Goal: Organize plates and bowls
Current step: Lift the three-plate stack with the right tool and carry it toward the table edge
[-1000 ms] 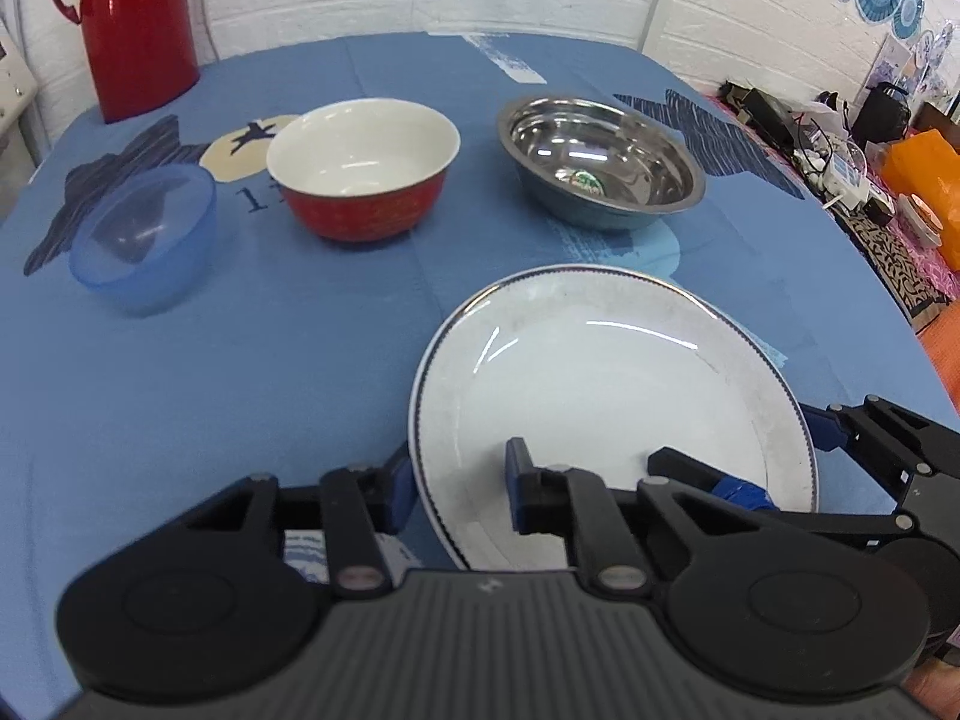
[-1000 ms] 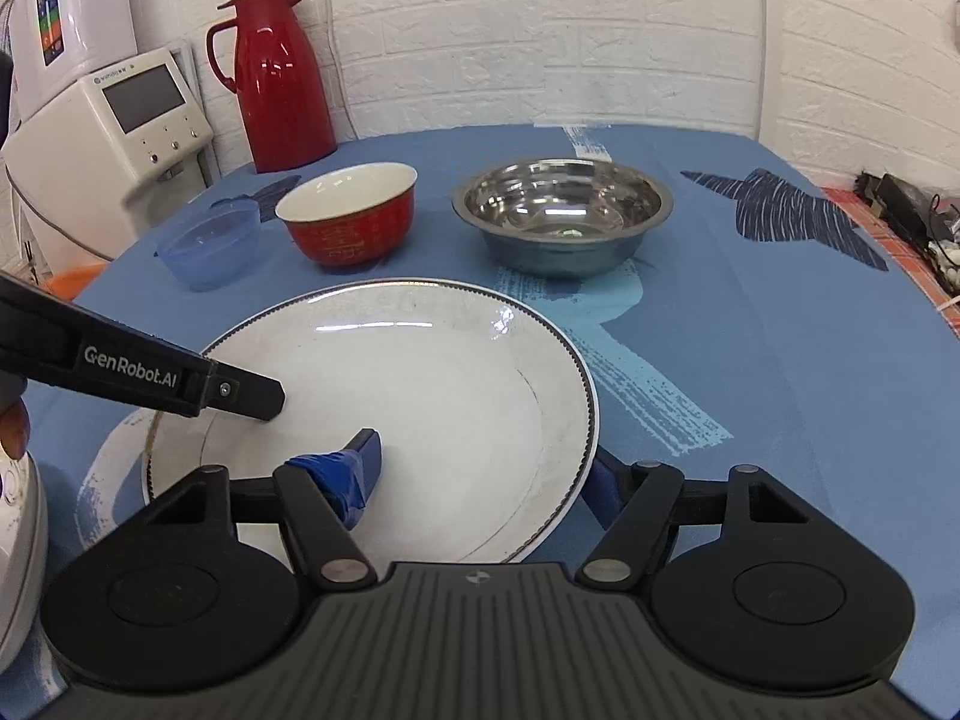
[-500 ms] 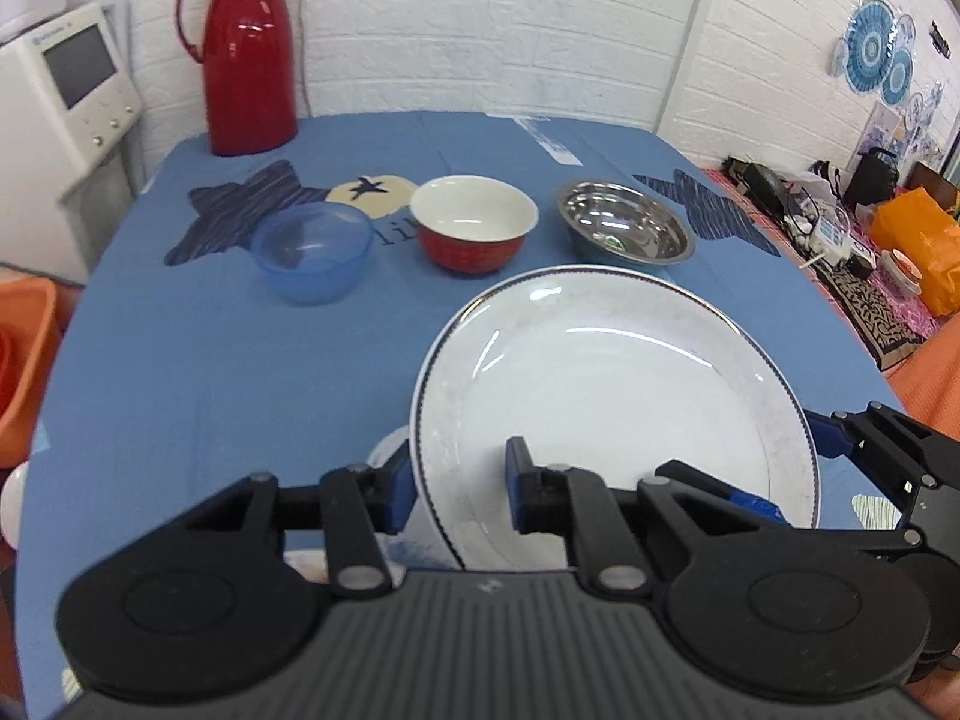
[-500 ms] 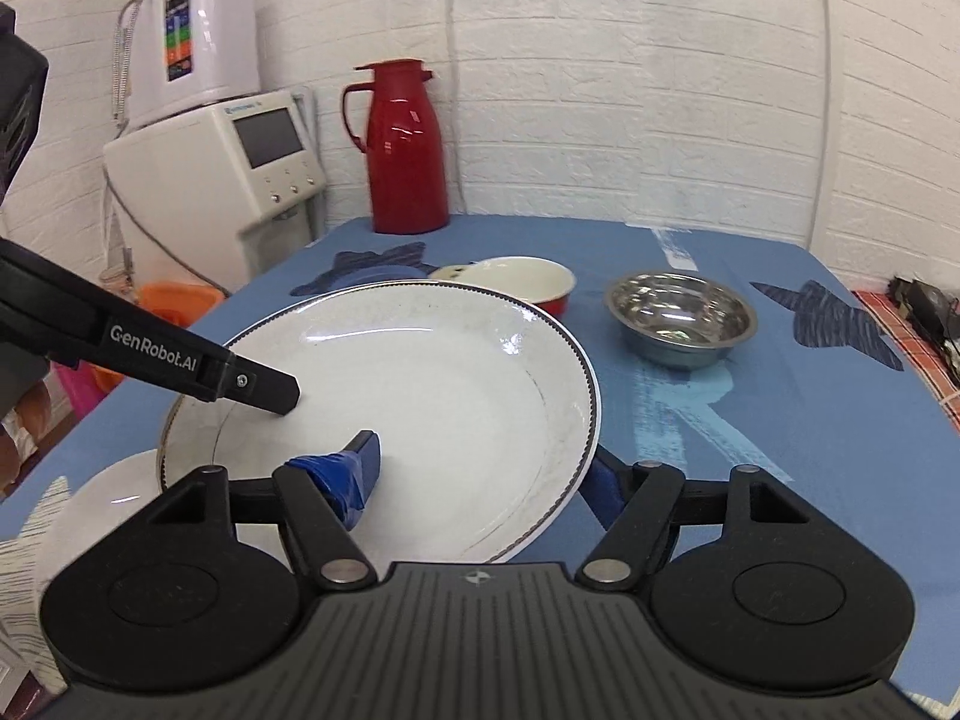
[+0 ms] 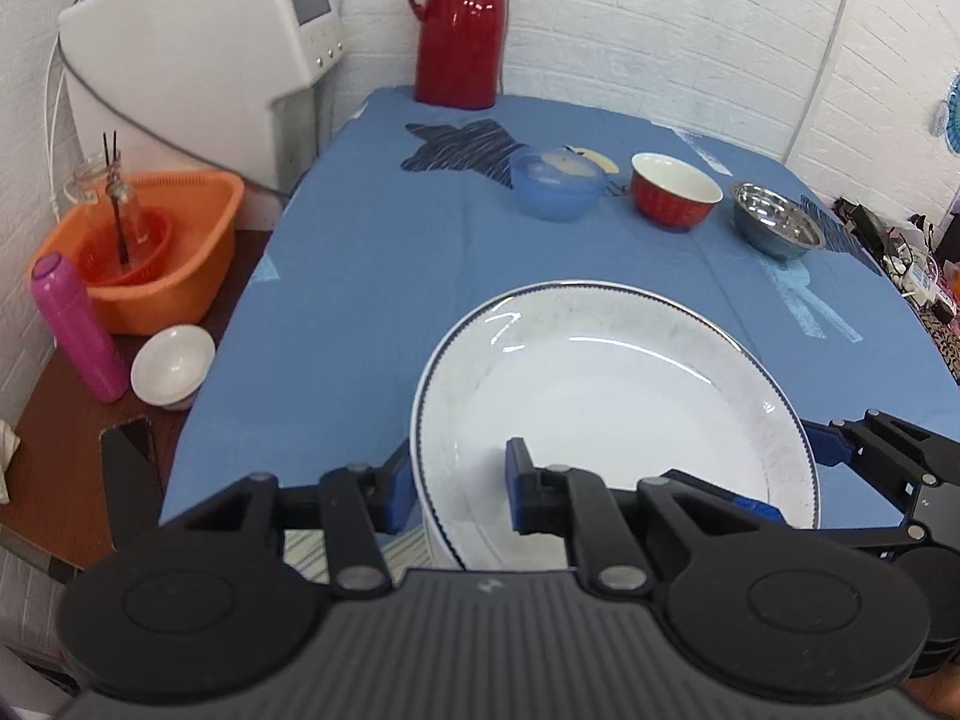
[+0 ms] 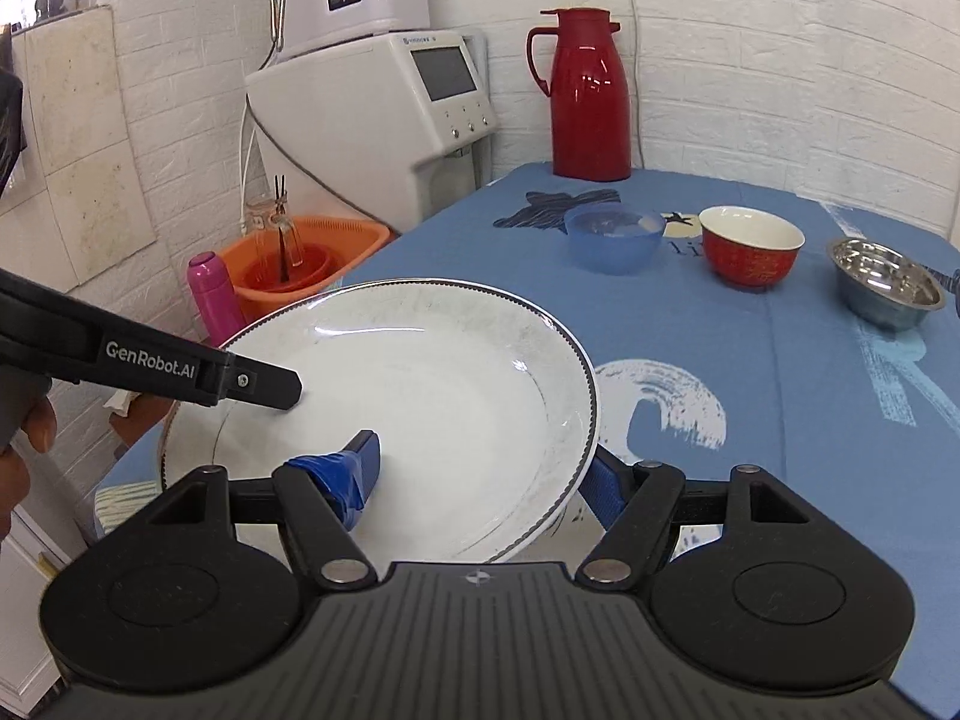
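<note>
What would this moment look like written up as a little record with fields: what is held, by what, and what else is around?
held item: white plate, lifted above the blue tablecloth
left tool: clamped on the plate's left rim
right tool: clamped on the plate's right rim
bowls in a row on the table: blue bowl, red bowl, steel bowl
back of table: red jug
beside the table: orange basin, pink bottle, small white bowl
</note>
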Available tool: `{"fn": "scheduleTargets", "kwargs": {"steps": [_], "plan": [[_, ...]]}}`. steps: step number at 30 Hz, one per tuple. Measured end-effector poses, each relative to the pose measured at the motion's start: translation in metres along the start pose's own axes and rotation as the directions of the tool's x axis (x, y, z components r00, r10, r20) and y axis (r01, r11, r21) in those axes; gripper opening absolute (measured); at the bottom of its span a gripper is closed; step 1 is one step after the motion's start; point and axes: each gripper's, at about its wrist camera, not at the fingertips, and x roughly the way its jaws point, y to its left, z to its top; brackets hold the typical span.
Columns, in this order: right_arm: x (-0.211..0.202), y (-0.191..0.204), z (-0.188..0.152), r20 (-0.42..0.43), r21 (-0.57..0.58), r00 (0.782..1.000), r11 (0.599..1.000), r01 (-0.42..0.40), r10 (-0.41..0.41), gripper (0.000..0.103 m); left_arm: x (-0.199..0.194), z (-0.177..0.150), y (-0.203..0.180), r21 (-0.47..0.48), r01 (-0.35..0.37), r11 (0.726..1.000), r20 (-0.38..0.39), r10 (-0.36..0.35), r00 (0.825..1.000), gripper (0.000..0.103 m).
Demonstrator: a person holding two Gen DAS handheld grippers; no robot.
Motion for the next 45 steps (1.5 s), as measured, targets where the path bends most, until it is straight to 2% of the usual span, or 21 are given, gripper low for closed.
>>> {"fn": "scheduleTargets", "kwargs": {"steps": [5, 10, 17, 19, 22, 24, 26, 28, 32, 35, 36, 41, 45], "plan": [[0.0, 0.008, -0.012, -0.025, -0.01, 0.999, 0.999, 0.031, -0.031, 0.057, 0.013, -0.019, 0.009, -0.048, 0.027, 0.998, -0.018, -0.028, 0.999, 0.012], [0.005, 0.012, -0.022, -0.042, 0.005, 0.998, 0.999, 0.04, -0.039, 0.057, 0.017, -0.03, 0.004, -0.039, -0.001, 0.999, 0.026, 0.002, 1.0, 0.012], [0.008, 0.019, -0.026, -0.022, -0.018, 0.997, 0.997, 0.069, -0.069, 0.059, 0.022, -0.039, 0.004, -0.049, -0.027, 0.998, 0.083, 0.031, 0.996, 0.013], [0.009, 0.019, -0.026, -0.022, -0.014, 0.997, 0.997, 0.076, -0.076, 0.059, 0.022, -0.039, 0.005, -0.051, -0.018, 0.999, 0.099, 0.023, 0.995, 0.015], [0.01, 0.02, -0.024, -0.028, -0.004, 0.995, 0.996, 0.092, -0.092, 0.059, 0.024, -0.039, 0.008, -0.063, 0.024, 0.998, 0.106, -0.017, 0.994, 0.028], [0.009, 0.023, -0.024, -0.024, 0.005, 0.993, 0.994, 0.113, -0.113, 0.059, 0.022, -0.039, 0.01, -0.069, 0.059, 0.996, 0.12, -0.05, 0.992, 0.049], [0.008, 0.024, -0.024, -0.012, 0.011, 0.991, 0.991, 0.134, -0.134, 0.059, 0.016, -0.039, 0.008, -0.053, 0.061, 0.997, 0.16, -0.052, 0.986, 0.049], [0.007, 0.024, -0.024, -0.004, 0.011, 0.989, 0.989, 0.146, -0.146, 0.059, 0.009, -0.037, 0.004, -0.031, 0.05, 0.998, 0.196, -0.044, 0.98, 0.053], [0.005, 0.022, -0.023, 0.007, 0.024, 0.988, 0.987, 0.156, -0.157, 0.06, 0.003, -0.033, 0.002, -0.021, 0.045, 0.999, 0.221, -0.04, 0.975, 0.057], [0.009, 0.034, -0.023, -0.03, -0.106, 0.982, 0.978, 0.181, -0.185, 0.063, 0.002, -0.031, -0.001, -0.023, 0.049, 0.999, 0.219, -0.042, 0.975, 0.058], [0.007, 0.036, -0.023, -0.025, -0.117, 0.981, 0.975, 0.187, -0.191, 0.063, 0.002, -0.031, -0.002, -0.021, 0.047, 0.999, 0.217, -0.041, 0.975, 0.058], [-0.005, 0.019, -0.021, -0.013, -0.004, 0.992, 0.992, 0.129, -0.129, 0.061, -0.005, -0.029, 0.002, -0.045, 0.031, 0.998, 0.233, -0.02, 0.972, 0.059], [-0.007, 0.02, -0.025, -0.006, 0.012, 0.989, 0.989, 0.147, -0.147, 0.063, -0.01, -0.024, 0.009, -0.078, 0.009, 0.997, 0.245, 0.01, 0.97, 0.059]]}}
